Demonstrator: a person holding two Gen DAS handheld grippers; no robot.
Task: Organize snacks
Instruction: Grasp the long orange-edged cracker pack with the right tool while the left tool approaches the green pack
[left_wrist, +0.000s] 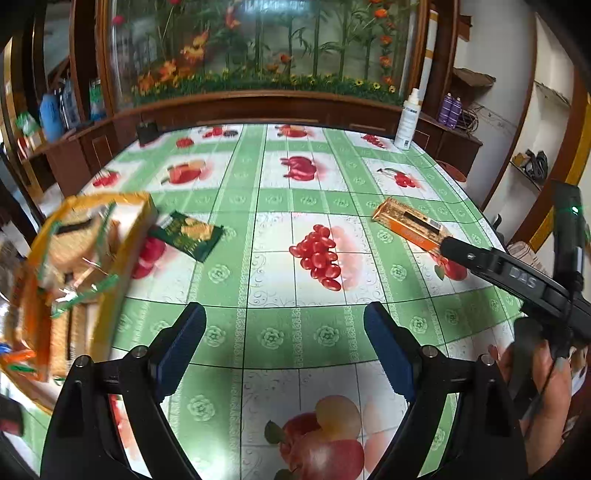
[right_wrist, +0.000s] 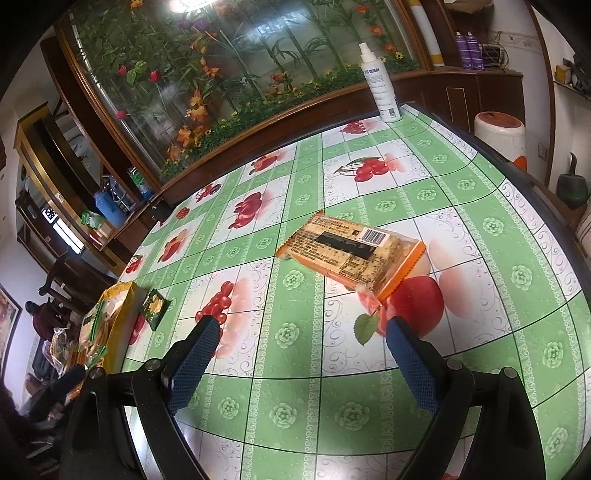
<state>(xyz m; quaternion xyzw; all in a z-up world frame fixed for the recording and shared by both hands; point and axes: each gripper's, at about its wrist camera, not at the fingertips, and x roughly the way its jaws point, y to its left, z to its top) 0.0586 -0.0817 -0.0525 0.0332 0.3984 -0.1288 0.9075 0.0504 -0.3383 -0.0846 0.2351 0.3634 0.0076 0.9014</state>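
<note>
Through my left wrist camera, my left gripper stands spread wide with nothing between its pads, over bare tablecloth. The main risk here sits beside the yellow snack carton, which is already stuffed with packets at the table's left edge: I judge that a careless reach could knock it off the edge or spill what it holds. The small dark green snack sachet lies flat just beside the carton's far corner, ahead and left of my pads and well apart from them. It is thin and flat, so I expect my pads could skid over it or shove it under the carton. The orange cracker pack lies far across the cloth from the carton, and my right gripper's finger reaches in beside its near end.

Through my right wrist camera, my right gripper is also spread and pinches nothing. The cracker pack lies flat, well away from the carton, just ahead of my pads and nearer the right one. It lies skewed to my jaws, so closing now would likely catch only its crimped corner, and the slick wrapper could slip or swing.
</note>
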